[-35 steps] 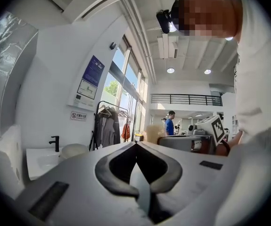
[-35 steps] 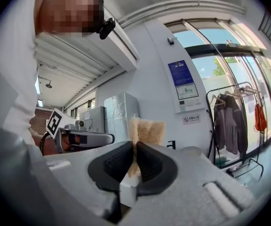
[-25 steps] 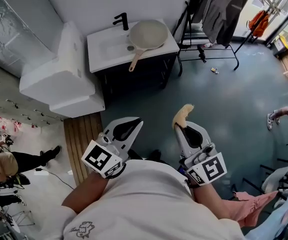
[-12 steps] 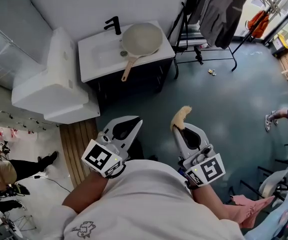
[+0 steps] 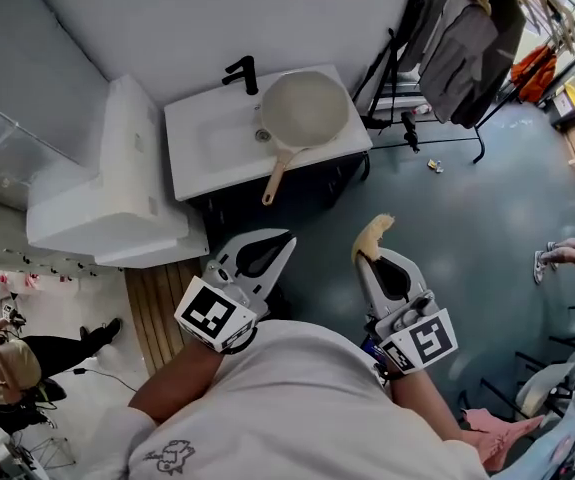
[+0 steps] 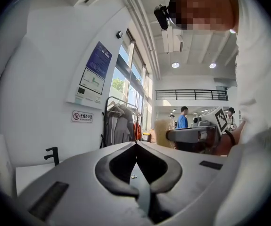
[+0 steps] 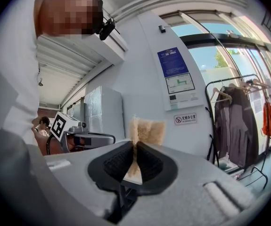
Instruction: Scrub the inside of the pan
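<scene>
The pan (image 5: 305, 108) lies on the white sink (image 5: 202, 163), well ahead of the 2 grippers. Its handle points toward the left gripper (image 5: 285, 240), pressed together and empty. The right gripper (image 5: 365, 256) pinches a sponge (image 5: 372, 233).

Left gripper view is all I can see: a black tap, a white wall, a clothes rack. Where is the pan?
Observer: In the head view the pan lies on the white washstand, to the picture's right of the black tap, with its handle pointing toward the front edge.
Operator: What does the right gripper hold?
Observer: The right gripper is shut on a tan sponge that sticks out past its jaws.
Operator: Is that sponge at the pan yet?
Observer: No. The head view shows dark floor between the sponge and the washstand, so the sponge is well apart from the pan.
</scene>
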The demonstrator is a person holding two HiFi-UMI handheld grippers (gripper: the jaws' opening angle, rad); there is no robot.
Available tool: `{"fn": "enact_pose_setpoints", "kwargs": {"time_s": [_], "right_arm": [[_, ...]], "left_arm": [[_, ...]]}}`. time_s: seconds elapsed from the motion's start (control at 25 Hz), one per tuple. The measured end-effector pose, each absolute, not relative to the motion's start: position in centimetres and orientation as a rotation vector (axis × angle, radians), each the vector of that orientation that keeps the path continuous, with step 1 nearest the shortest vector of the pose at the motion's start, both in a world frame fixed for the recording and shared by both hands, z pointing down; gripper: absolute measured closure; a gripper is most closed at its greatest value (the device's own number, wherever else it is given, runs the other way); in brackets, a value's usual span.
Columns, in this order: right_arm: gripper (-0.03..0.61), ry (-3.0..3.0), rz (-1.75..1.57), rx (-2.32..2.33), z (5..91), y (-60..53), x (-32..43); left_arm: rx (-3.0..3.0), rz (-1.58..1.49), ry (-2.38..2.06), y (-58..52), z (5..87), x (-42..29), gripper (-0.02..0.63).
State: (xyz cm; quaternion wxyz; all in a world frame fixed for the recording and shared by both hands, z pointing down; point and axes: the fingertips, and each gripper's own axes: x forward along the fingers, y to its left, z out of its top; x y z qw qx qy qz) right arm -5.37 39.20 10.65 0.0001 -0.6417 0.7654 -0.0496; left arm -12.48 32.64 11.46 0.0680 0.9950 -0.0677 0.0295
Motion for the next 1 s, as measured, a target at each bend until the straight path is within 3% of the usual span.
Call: {"fn": "enact_pose_setpoints", "kwargs": {"time_s": [0.52,1.0], "right_arm": [[0.555,2.379,-0.165,-2.039,11.0,25.1,-4.7],[0.555,2.465,-0.139,-1.889,10.5,16.0,2.6]], "left_arm": [[2.981,0.167,-0.199,18.3,13.7,-12.7,0.615],[2.97,0.169,-0.367,11.0,13.7,-7.2,0.615]]}}
